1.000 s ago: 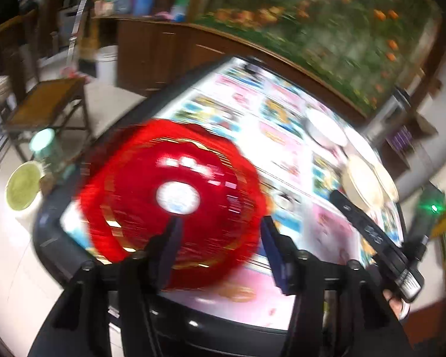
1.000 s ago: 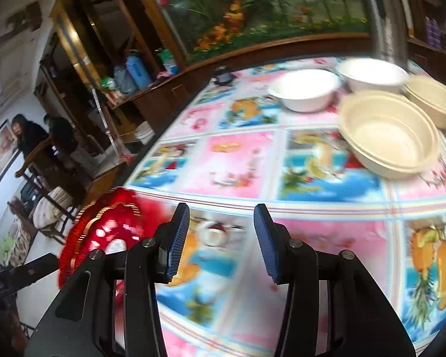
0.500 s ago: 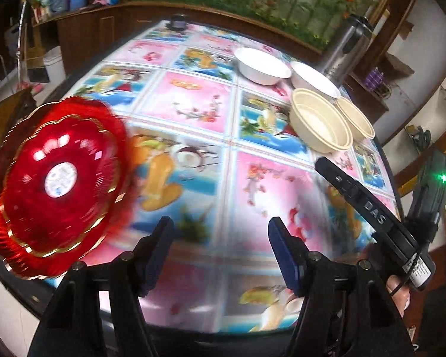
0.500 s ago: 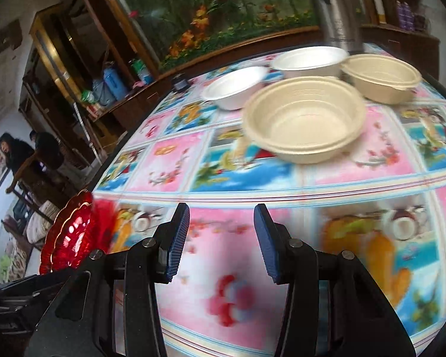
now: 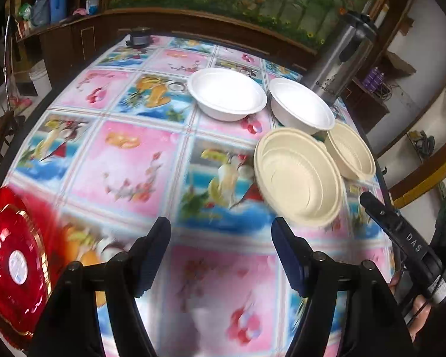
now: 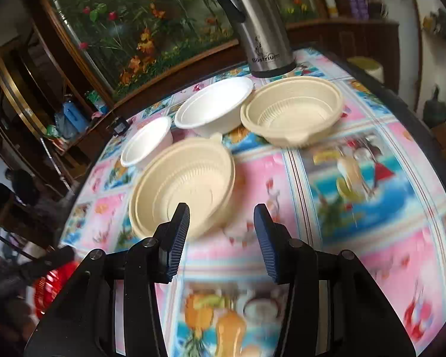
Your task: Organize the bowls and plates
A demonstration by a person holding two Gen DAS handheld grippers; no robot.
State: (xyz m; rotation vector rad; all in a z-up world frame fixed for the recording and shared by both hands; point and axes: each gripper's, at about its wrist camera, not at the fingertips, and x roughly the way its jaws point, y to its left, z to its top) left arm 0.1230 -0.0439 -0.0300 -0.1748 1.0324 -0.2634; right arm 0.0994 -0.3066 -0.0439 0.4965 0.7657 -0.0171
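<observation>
While both tongs, left point(image 5: 220, 250) and right point(image 6: 221, 238), hang released and grasping nothing: four bowls unstacked, two cream point(image 6: 183, 186) point(image 6: 293, 110), two white point(image 6: 214, 105) point(image 6: 145, 142), on counter point(image 6: 356, 214); red plate point(image 5: 13, 263) apart at counter's edge. Most sorting left, seemingly.

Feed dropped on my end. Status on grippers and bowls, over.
Both hand-held grippers, left and right, open, empty. Near beige bowl just ahead of right. Red plate at table edge. Path unobstructed.
</observation>
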